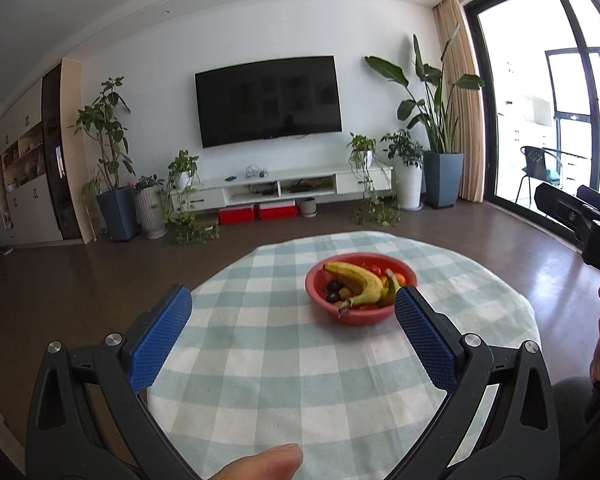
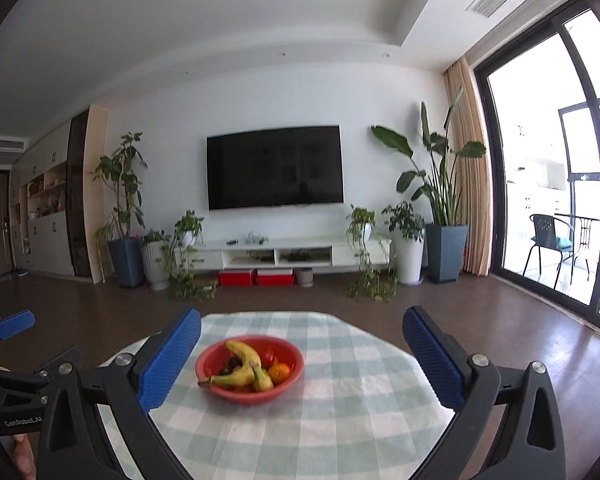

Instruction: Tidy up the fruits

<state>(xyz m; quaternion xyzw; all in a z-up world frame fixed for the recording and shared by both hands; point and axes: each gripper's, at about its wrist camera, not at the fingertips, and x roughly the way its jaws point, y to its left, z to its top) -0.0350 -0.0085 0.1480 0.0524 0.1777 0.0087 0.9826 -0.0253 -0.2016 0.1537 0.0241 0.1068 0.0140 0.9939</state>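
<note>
A red bowl (image 1: 407,275) stands on a round table with a green-and-white checked cloth (image 1: 284,364). It holds bananas (image 1: 360,280), dark plums, small red fruit and an orange. My left gripper (image 1: 294,322) is open and empty, above the cloth, with the bowl just inside its right finger. In the right wrist view the bowl (image 2: 294,358) with bananas (image 2: 244,364) and an orange (image 2: 279,373) sits ahead between the fingers. My right gripper (image 2: 302,344) is open and empty, short of the bowl.
The right gripper's body (image 1: 580,220) shows at the left view's right edge, the left gripper (image 2: 8,360) at the right view's left edge. Beyond the table are dark floor, a TV console (image 2: 280,256), potted plants and a glass door (image 2: 548,208).
</note>
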